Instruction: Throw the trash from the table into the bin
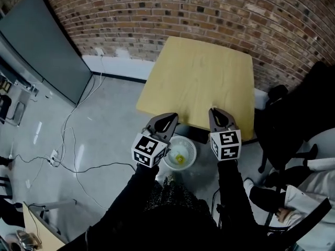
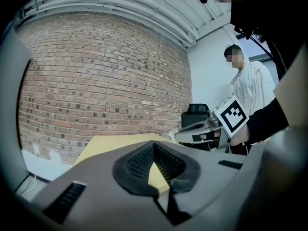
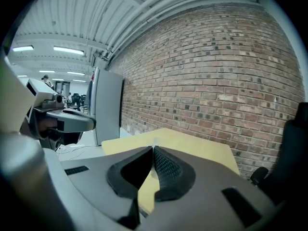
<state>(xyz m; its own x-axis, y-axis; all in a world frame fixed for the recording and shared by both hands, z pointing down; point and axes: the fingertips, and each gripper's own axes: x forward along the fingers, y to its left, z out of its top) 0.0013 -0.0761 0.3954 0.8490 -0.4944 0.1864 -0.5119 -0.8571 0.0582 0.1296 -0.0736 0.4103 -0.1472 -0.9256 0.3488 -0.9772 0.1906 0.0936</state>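
A white mesh bin (image 1: pixel 189 146) stands on the floor at the near edge of the yellow table (image 1: pixel 201 77), between my two arms. A crumpled yellow piece of trash (image 1: pixel 179 159) lies inside it. The tabletop looks bare in the head view. My left gripper (image 1: pixel 171 116) is held over the bin's left side, pointing at the table edge; its jaws meet at the tip (image 2: pixel 153 144) with nothing between them. My right gripper (image 1: pixel 213 111) is level with it at the bin's right, also shut and empty (image 3: pixel 153 148).
A brick wall runs behind the table. A black office chair (image 1: pixel 293 119) and a person in white (image 1: pixel 309 192) are at the right. Cables (image 1: pixel 73 150) trail over the grey floor at the left, below a large dark panel (image 1: pixel 42 51).
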